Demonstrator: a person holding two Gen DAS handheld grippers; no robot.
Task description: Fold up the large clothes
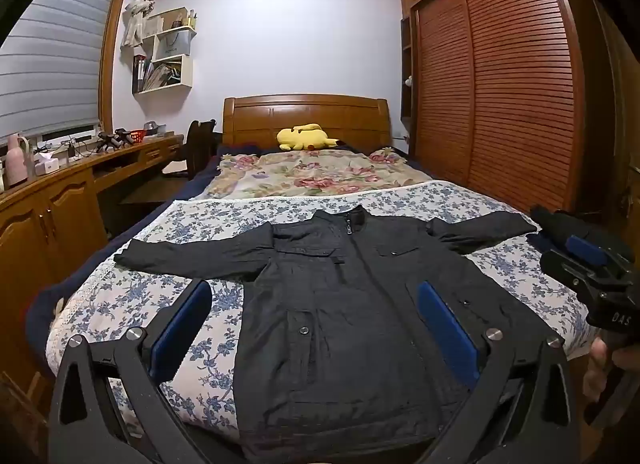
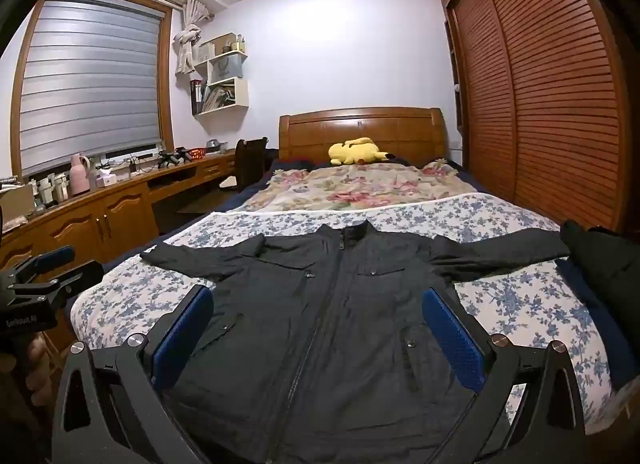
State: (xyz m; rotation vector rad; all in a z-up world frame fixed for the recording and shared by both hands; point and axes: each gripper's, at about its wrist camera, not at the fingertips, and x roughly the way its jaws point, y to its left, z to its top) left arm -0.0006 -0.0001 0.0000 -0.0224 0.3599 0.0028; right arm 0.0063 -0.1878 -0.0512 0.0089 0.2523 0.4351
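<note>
Lying flat, collar away, the dark grey zipped jacket (image 1: 344, 304) sits ahead of the wide-open, empty left tool (image 1: 316, 328) and right tool (image 2: 320, 336).

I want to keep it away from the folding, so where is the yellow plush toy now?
In both views the yellow plush toy lies at the far end of the bed, against the wooden headboard, beyond the jacket.
</note>
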